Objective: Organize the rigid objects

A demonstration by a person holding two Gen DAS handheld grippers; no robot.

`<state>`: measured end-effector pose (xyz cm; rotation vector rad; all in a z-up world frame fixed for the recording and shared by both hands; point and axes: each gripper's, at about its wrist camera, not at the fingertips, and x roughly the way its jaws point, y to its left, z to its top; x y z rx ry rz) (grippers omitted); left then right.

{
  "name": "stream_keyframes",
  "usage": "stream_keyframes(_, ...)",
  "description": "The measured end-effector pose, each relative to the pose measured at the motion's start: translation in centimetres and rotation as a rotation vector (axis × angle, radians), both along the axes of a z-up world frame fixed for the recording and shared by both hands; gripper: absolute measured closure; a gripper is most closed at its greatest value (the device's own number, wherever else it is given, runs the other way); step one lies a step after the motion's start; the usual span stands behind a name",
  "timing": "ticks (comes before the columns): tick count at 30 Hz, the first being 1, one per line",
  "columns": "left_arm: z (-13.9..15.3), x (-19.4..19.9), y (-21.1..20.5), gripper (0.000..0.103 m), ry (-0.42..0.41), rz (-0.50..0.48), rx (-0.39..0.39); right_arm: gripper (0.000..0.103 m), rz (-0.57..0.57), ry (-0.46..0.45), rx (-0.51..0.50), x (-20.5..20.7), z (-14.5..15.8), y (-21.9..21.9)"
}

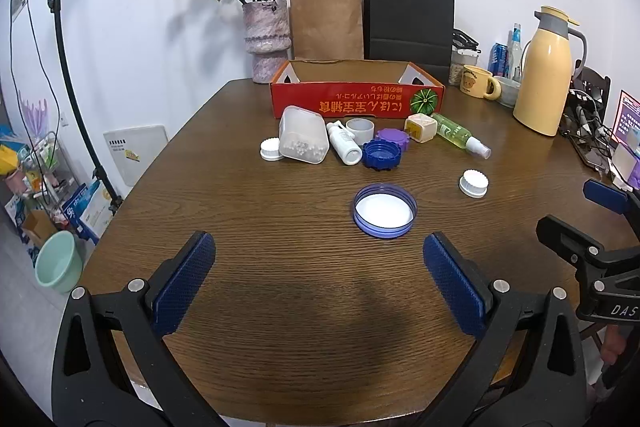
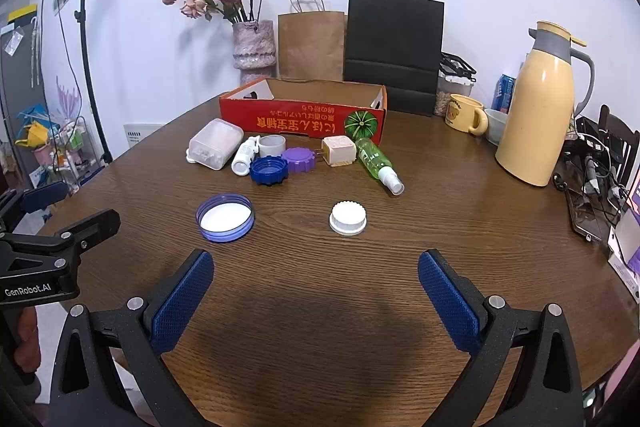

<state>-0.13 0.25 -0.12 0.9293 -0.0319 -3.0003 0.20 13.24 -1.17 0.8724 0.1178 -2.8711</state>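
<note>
A red cardboard box (image 1: 356, 103) (image 2: 300, 119) stands open at the back of the wooden table. In front of it lie a clear container (image 1: 302, 135) (image 2: 214, 143), a white bottle (image 1: 343, 147) (image 2: 245, 157), a blue cap (image 1: 381, 155) (image 2: 269, 170), a purple cap (image 1: 392, 138) (image 2: 299, 159), a cream cube (image 1: 420, 127) (image 2: 339, 151) and a green spray bottle (image 1: 460, 135) (image 2: 378, 163). A blue-rimmed lid (image 1: 384, 210) (image 2: 225, 217) and a white cap (image 1: 473, 183) (image 2: 347, 218) lie nearer. My left gripper (image 1: 320, 279) and right gripper (image 2: 316, 291) are open and empty above the table.
A vase of dried roses (image 1: 266, 39), a brown bag (image 1: 326, 25) and a black bag (image 1: 408, 19) stand behind the box. A yellow mug (image 1: 478, 81) and a yellow thermos (image 1: 546, 75) stand at the right. Cables and devices (image 2: 592, 163) lie at the right edge.
</note>
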Motion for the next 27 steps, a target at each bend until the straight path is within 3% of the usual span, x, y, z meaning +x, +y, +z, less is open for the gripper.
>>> stream_keyframes(27, -0.28, -0.35, 0.03, 0.000, -0.009, 0.001, 0.007, 0.000, -0.001, -0.002, -0.001, -0.13, -0.08, -0.06)
